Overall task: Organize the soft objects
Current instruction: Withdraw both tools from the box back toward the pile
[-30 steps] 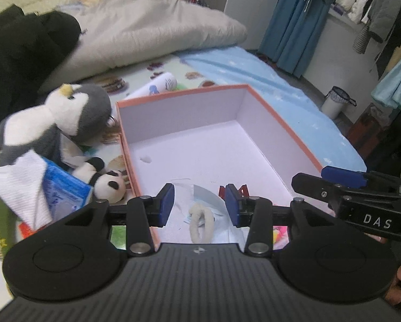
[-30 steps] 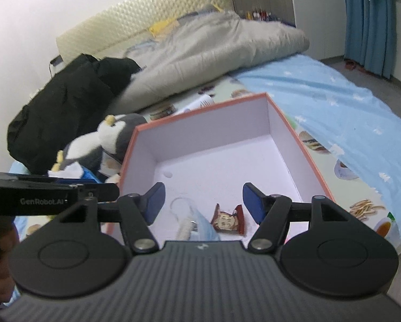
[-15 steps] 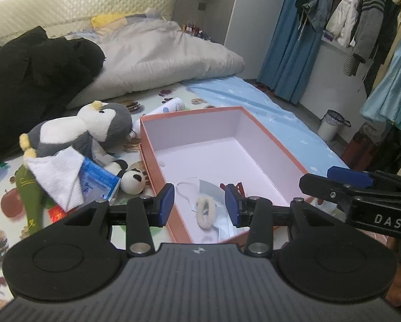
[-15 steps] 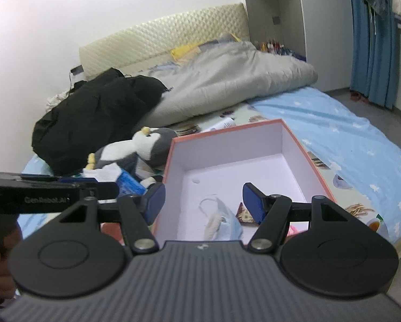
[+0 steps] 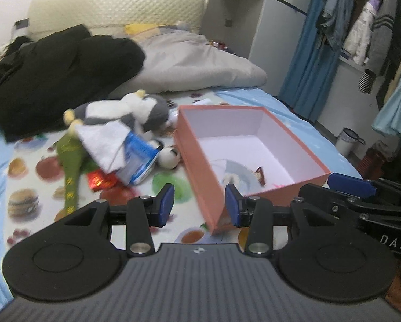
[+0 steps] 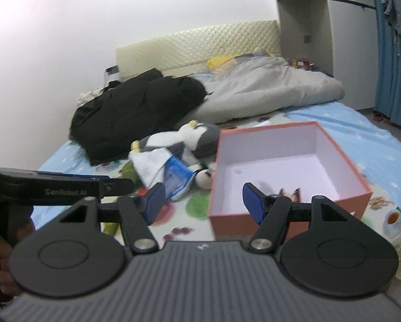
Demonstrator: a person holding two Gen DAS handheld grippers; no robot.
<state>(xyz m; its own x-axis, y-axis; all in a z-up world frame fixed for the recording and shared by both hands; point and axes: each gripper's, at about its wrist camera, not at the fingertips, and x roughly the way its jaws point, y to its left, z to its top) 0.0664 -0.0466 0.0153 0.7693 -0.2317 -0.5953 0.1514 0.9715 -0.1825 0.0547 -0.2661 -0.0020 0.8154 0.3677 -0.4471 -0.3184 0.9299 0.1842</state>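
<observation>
My left tongs [image 5: 199, 205] are spread wide with nothing between the blue pads, held above the bed [image 5: 34, 166] near its front edge. My right tongs [image 6: 203, 201] are also spread wide and hold nothing; in the left wrist view they show at the lower right, just beside the near right corner of the orange box [image 5: 197, 166].

The box sits open on the bed, ahead of both tongs; its near corner lies between my left pads in the left wrist view, lower down and apart from them. Inside, near the front wall, lie a pale blue face mask [image 5: 240, 173] and a small reddish packet [image 5: 261, 175].

The soft things are heaped on the bed left of the box, well ahead of my left tongs: a grey-and-white plush penguin [image 5: 130, 111] farthest back, a white cloth [image 5: 104, 141] draped over a blue-and-white packet [image 5: 140, 158], a small panda plush [image 5: 169, 157] just beside the box wall, and a green plush [image 5: 70, 166] stretched toward me. A black coat [image 5: 55, 75] and a grey duvet [image 5: 195, 64] lie behind.
</observation>
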